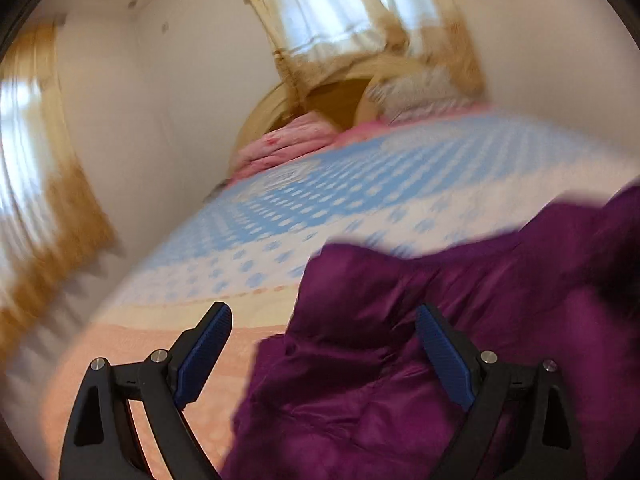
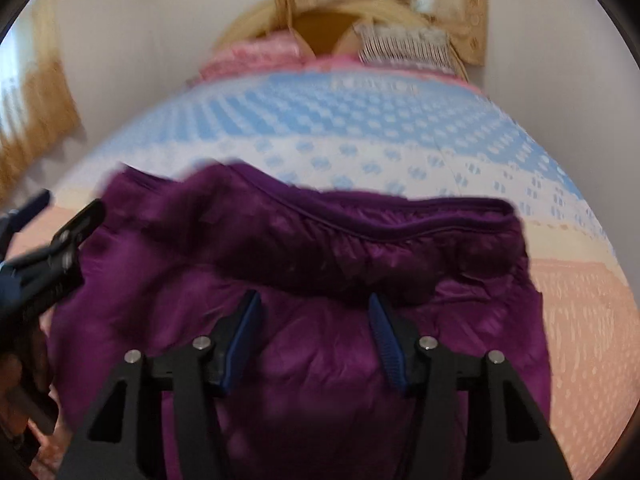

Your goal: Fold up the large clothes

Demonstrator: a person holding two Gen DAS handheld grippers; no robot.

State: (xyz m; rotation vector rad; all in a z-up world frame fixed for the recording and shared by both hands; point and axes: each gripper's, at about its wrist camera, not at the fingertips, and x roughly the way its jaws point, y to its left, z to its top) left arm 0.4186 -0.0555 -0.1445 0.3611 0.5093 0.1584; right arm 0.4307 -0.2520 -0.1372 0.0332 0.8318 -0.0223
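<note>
The right gripper [image 2: 314, 320] hangs with jaws apart over the purple quilted jacket [image 2: 304, 280], gripping nothing; the left gripper [image 1: 324, 332] is likewise spread at the jacket's left edge, one finger over bare bedding. The jacket lies rumpled on the near part of the bed [image 2: 360, 120]; best, I judge, to pinch a hem or zipper edge cleanly, not bulk padding. Beyond: blue-dotted sheet, pink pillows [image 1: 288, 140], curtained window [image 1: 340, 12]; the frames are blurred.
</note>
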